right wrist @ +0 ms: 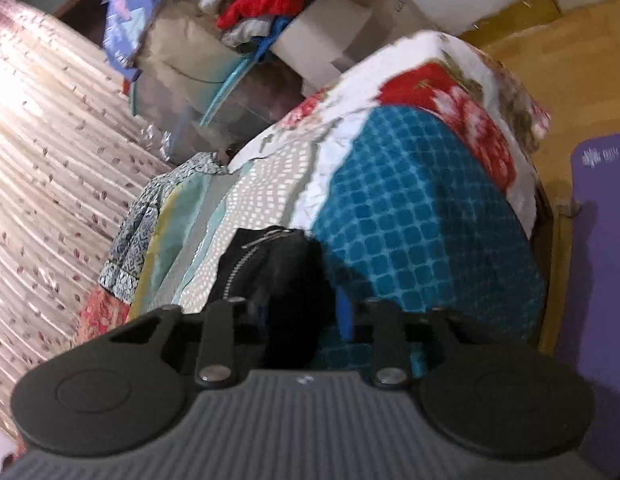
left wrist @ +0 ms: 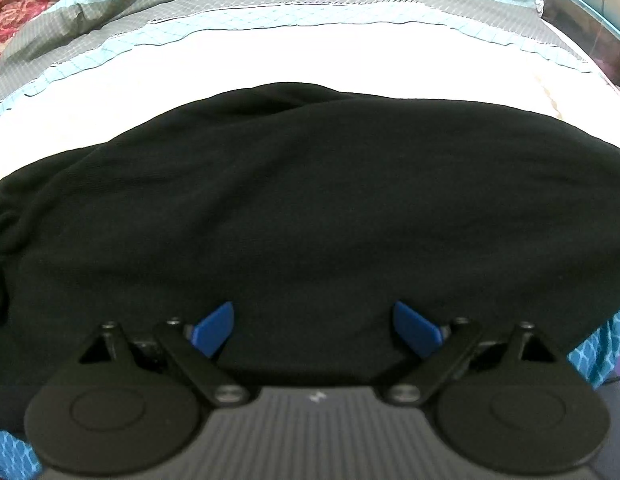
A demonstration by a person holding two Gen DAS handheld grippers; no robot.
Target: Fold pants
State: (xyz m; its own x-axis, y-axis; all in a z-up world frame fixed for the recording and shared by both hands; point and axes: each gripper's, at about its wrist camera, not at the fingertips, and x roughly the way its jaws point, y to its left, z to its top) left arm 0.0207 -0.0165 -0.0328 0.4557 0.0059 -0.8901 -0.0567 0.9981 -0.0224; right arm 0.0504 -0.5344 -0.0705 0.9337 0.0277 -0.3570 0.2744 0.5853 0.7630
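Between the left gripper's point(left wrist: 313, 328) wide-open blue pads, black pants point(left wrist: 310, 200) are lying spread across the patchwork bedspread point(left wrist: 270, 60), nothing pinched. At the right gripper point(right wrist: 306, 320), narrowed jaws are clamping the zippered waist end, so a fold looks underway. Next, left needs to be closing on the near edge.

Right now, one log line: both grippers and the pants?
left gripper: open above black pants | right gripper: pants fabric between fingers, grip unclear | pants: spread on bed

White sheet point(left wrist: 270, 60) beyond the black pants point(left wrist: 310, 200) lies bare; clothes pile point(right wrist: 262, 4) crowds the bedside.
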